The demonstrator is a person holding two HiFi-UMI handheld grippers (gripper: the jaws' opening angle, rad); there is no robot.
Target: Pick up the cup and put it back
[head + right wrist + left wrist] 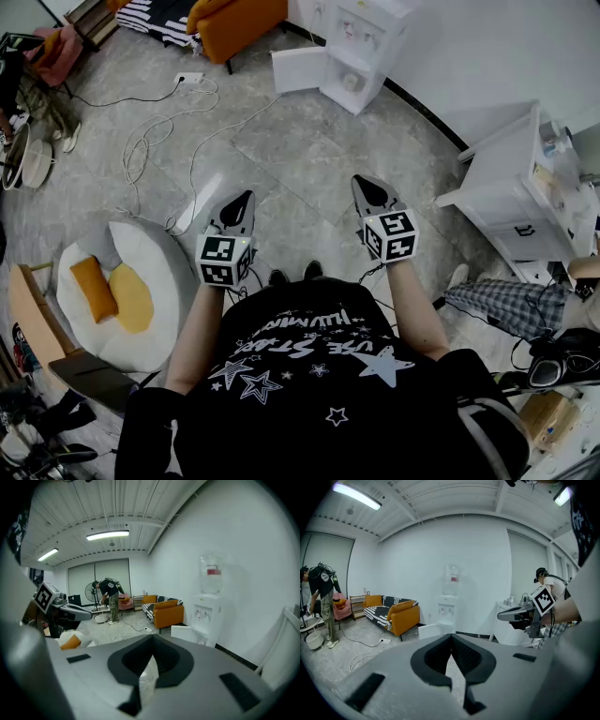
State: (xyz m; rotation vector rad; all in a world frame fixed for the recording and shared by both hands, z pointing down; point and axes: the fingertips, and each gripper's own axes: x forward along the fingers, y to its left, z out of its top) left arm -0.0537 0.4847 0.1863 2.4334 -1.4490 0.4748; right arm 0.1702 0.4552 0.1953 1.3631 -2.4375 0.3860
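**Both hand-held grippers shut; cup not clearly seen**

The left hand-held gripper (246,199) and right hand-held gripper (362,181) hang side by side over the floor (309,150), each with its jaws together on nothing. Well ahead, a small round white thing (352,82) sits in the water dispenser (364,37). It is too small to tell whether it is the cup. The person's shirt (319,375) hides the floor beneath.

Ahead of me the water dispenser (361,42) stands against the wall (469,47), sofa (234,21) to its left, cabinet (525,192) on my right, floor cushion (155,272) on my left.
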